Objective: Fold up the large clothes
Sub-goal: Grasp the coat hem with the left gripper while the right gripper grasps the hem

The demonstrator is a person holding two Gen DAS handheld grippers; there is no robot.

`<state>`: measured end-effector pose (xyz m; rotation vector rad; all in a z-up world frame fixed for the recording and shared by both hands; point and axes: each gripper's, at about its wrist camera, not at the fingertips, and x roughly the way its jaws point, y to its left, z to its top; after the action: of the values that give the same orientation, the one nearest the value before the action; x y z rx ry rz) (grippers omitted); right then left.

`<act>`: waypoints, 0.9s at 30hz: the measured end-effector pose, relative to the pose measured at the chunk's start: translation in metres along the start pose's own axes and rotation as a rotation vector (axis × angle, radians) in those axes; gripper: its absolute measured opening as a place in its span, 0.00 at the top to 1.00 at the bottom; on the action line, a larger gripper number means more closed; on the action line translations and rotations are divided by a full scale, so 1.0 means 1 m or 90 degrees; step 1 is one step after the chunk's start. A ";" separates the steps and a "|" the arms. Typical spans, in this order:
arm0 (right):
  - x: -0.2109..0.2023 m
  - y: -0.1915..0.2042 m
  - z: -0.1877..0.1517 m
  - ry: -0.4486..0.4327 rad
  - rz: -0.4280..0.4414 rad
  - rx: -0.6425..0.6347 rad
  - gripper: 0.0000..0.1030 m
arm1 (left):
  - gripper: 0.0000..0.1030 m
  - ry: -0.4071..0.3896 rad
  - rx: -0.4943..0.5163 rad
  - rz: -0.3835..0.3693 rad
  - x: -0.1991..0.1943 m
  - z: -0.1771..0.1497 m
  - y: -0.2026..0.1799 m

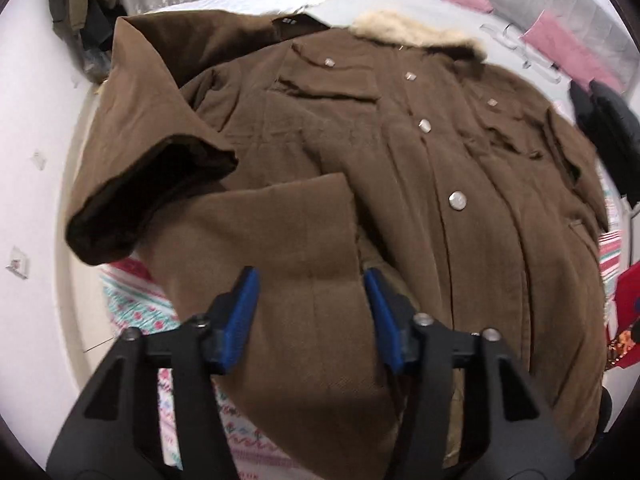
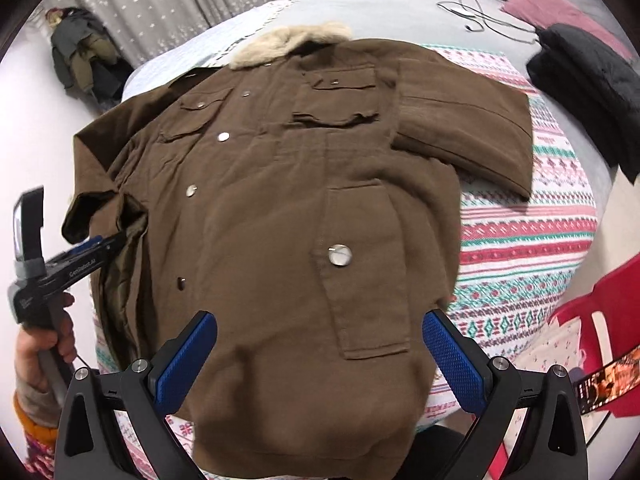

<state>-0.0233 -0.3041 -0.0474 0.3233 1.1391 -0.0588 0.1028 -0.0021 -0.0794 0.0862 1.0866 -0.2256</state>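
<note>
Coat (image 2: 280, 200) lies front-up, buttoned, across the patterned blanket (image 2: 532, 240) on the bed, fur collar (image 2: 288, 46) at the far end, hem nearest both claws. Looks like the start of a fold: left sleeve (image 1: 152, 152) already thrown in over the chest, right sleeve (image 2: 468, 128) out to the side. Left gripper (image 1: 310, 300) sits half-open w/ a flap of the coat's lower left front between its blue pads; can't tell if they pinch it yet. Right gripper (image 2: 320, 344) is spread wide over the hem by the big pocket (image 2: 368, 272), holding nothing. Next, prob: clamp the hem on both sides, lift it toward the collar. Hard to see: hem edge itself, hidden under both claws; left claw's tips in the right-wrist view are buried in cloth; pics blurry.
</note>
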 end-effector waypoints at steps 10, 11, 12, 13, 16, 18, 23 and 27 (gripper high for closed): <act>0.010 -0.014 0.004 0.006 0.021 0.016 0.00 | 0.92 -0.089 -0.012 -0.013 -0.085 -0.050 0.071; 0.011 -0.013 0.003 0.006 0.019 0.016 0.00 | 0.92 -0.089 -0.018 -0.012 -0.095 -0.058 0.083; 0.011 -0.015 0.003 0.007 0.017 0.016 0.00 | 0.92 -0.078 -0.029 -0.012 -0.105 -0.071 0.099; 0.012 -0.017 0.004 0.007 0.016 0.017 0.00 | 0.92 -0.066 -0.036 -0.009 -0.105 -0.077 0.109; 0.016 -0.026 0.003 0.011 0.015 0.028 0.00 | 0.93 0.014 -0.046 0.004 -0.096 -0.104 0.137; 0.018 -0.032 0.002 0.016 0.014 0.034 0.00 | 0.92 0.049 -0.044 0.034 -0.094 -0.121 0.153; 0.020 -0.044 -0.003 0.036 -0.001 0.041 0.00 | 0.30 -0.025 -0.091 0.001 -0.115 -0.122 0.183; 0.021 -0.056 -0.006 0.053 0.003 0.049 0.00 | 0.18 -0.056 -0.077 -0.091 -0.093 -0.093 0.178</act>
<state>-0.0314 -0.3530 -0.0814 0.3999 1.2211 -0.0866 0.0205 0.2007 -0.0471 -0.1089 1.0167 -0.2895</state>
